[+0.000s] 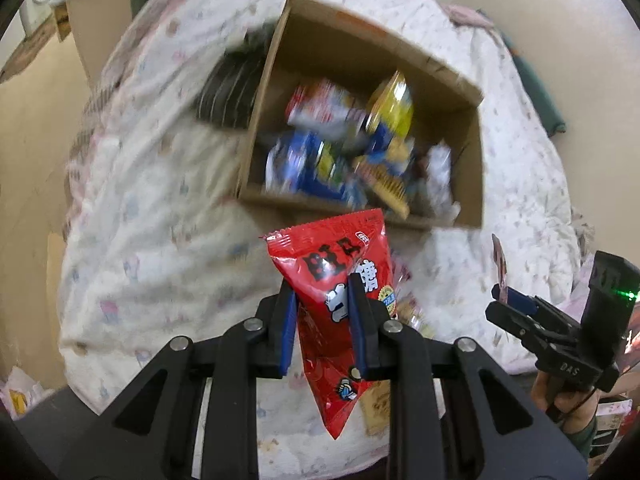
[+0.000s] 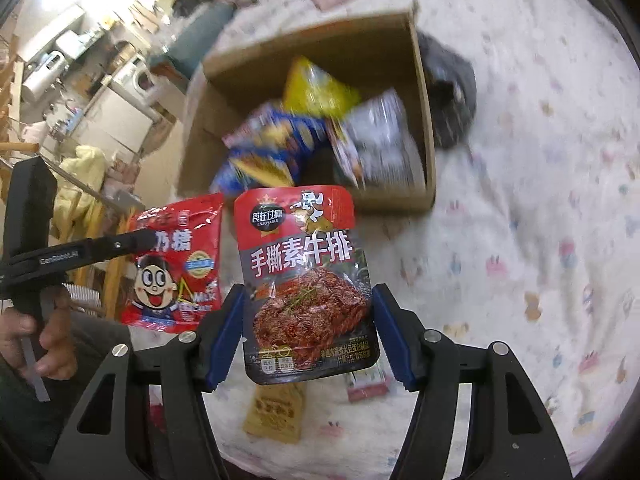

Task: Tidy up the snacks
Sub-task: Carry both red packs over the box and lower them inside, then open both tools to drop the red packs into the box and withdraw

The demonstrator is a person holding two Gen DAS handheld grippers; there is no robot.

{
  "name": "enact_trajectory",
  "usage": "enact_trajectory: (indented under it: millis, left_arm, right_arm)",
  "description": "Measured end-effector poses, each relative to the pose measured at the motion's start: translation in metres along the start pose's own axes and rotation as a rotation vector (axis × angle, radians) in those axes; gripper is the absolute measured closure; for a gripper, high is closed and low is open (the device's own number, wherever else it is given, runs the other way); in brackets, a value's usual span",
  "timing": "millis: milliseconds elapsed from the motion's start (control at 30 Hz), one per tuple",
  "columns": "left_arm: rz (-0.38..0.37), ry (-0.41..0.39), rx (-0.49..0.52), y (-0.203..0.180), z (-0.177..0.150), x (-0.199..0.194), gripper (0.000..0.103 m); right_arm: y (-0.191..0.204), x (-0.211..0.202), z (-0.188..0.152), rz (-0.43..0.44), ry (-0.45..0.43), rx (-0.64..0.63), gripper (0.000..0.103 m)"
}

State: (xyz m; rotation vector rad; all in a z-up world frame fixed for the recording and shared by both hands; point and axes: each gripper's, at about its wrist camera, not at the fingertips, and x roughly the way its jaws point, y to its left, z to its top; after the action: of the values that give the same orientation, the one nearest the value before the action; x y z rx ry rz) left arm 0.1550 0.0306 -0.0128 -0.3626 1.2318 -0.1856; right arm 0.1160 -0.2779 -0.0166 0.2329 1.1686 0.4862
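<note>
Snacks: one red candy bag [image 1: 340, 280] pinched in the left gripper [image 1: 322, 300], one steak pouch [image 2: 304, 280] clamped between the right gripper [image 2: 308, 320] jaws; one cardboard box [image 1: 472, 152] beyond both.

The left gripper [image 1: 322, 292] points steeply downward, its blue-padded fingers [image 1: 289, 328] drawn close together and pinching a red candy bag [image 1: 340, 280] that hangs between them. Seen from the right wrist camera, it reaches in from the left, gripped by a hand [image 2: 38, 332] wrapped around its black handle. The right gripper [image 2: 308, 312] also tilts downward, its jaws set at a middling width and pressed against both side edges of a dark steak-snack pouch [image 2: 304, 280], which is held upright between the blue pads [image 2: 230, 328]. In the left wrist view it sits at the right edge, a hand [image 1: 560, 396] beneath it.
</note>
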Motion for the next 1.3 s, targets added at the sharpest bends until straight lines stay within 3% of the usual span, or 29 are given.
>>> enact_trajectory:
  millis: [133,267,367,467,567,767,1000,1067,1133,1300]
  left_arm:
    - [0.026,-0.077,0.039,-0.015,0.031,-0.020,0.083]
    - [0.046,-0.131,0.068,-0.024,0.067,-0.024,0.083]
    - [0.076,-0.168,0.089,-0.031,0.095,-0.015,0.083]
    - [0.075,-0.194,0.046,-0.029,0.116,0.001,0.083]
    - [0.043,-0.185,0.019,-0.025,0.129,0.019,0.083]
    - [0.021,-0.136,-0.009,-0.010,0.143,0.060,0.083]
    - [0.094,-0.173,0.026,-0.013,0.150,0.071,0.080]
    - [0.135,-0.188,0.077,-0.023,0.146,0.071,0.076]
    - [0.154,-0.200,0.123,-0.030,0.142,0.070,0.061]
    - [0.193,-0.243,0.165,-0.041,0.136,0.061,0.043]
  right_arm:
    - [0.006,-0.014,0.025,0.006,-0.067,-0.007,0.038]
    - [0.008,-0.009,0.055,-0.043,-0.110,-0.014,0.038]
    - [0.009,0.001,0.077,-0.066,-0.130,-0.011,0.038]
    - [0.001,0.022,0.102,-0.063,-0.131,-0.003,0.038]
    - [-0.013,0.040,0.117,-0.036,-0.112,0.035,0.038]
    - [-0.031,0.071,0.134,-0.074,-0.100,0.046,0.038]
    - [-0.031,0.092,0.135,-0.133,-0.078,0.021,0.038]
    - [-0.029,0.095,0.133,-0.146,-0.071,0.004,0.038]
    - [-0.026,0.096,0.132,-0.160,-0.069,-0.016,0.037]
    - [-0.027,0.095,0.133,-0.144,-0.079,-0.006,0.037]
